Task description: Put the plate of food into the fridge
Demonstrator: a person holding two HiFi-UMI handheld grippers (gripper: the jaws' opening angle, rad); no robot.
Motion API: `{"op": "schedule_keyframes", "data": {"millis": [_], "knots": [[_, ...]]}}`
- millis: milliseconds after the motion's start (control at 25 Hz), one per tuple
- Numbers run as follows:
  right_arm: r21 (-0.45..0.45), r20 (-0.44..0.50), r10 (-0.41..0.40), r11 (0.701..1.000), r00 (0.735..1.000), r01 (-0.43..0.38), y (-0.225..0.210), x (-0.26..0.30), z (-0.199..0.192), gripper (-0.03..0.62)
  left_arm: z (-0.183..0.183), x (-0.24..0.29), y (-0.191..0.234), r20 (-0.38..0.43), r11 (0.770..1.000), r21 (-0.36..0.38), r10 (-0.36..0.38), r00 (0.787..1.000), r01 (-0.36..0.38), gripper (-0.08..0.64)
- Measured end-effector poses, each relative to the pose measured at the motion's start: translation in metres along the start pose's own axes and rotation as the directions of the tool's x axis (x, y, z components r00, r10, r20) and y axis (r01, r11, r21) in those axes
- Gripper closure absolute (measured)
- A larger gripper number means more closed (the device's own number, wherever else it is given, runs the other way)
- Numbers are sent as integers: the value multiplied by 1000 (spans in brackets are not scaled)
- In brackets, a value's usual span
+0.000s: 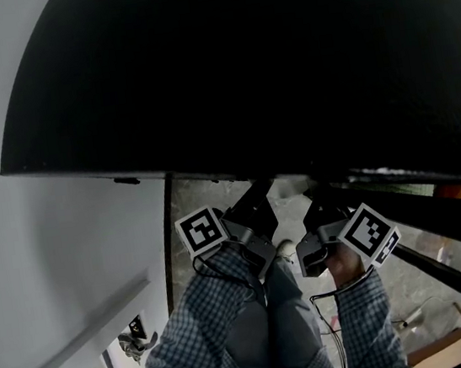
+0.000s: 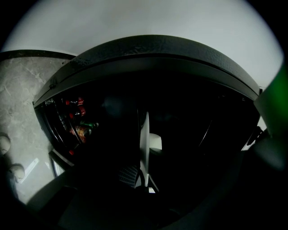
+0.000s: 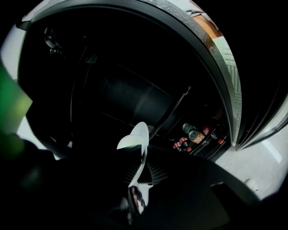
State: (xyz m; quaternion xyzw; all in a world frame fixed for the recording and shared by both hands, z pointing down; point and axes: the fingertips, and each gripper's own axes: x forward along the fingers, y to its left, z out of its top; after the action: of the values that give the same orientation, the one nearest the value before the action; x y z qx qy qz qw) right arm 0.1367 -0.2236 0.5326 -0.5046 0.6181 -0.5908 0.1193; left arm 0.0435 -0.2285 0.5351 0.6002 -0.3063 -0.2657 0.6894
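Left gripper (image 2: 143,176) and right gripper (image 3: 143,173) each clenched on the plate (image 3: 135,138), held edge-on between them. Food not visible. Open fridge (image 3: 130,85) lay straight ahead, just beyond the plate; bottles (image 3: 196,134) racked at its side.

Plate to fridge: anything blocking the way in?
Nothing visible. The plate, clamped by the left gripper and right gripper, faces the open fridge; bottles sit off to the side. The interior is too dark to check the shelves.
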Motion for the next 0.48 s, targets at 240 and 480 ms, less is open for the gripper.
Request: {"op": "schedule_keyframes", "data": {"millis": [240, 480], "knots": [[-32, 17, 10, 999, 1000, -10, 1, 1, 7, 555, 0, 9, -1, -4, 1000, 12, -8, 1000, 8, 520], [-74, 1, 20, 997, 1000, -20, 1, -5, 8, 502, 1, 14, -4, 7, 1000, -3, -14, 1000, 14, 520]]}}
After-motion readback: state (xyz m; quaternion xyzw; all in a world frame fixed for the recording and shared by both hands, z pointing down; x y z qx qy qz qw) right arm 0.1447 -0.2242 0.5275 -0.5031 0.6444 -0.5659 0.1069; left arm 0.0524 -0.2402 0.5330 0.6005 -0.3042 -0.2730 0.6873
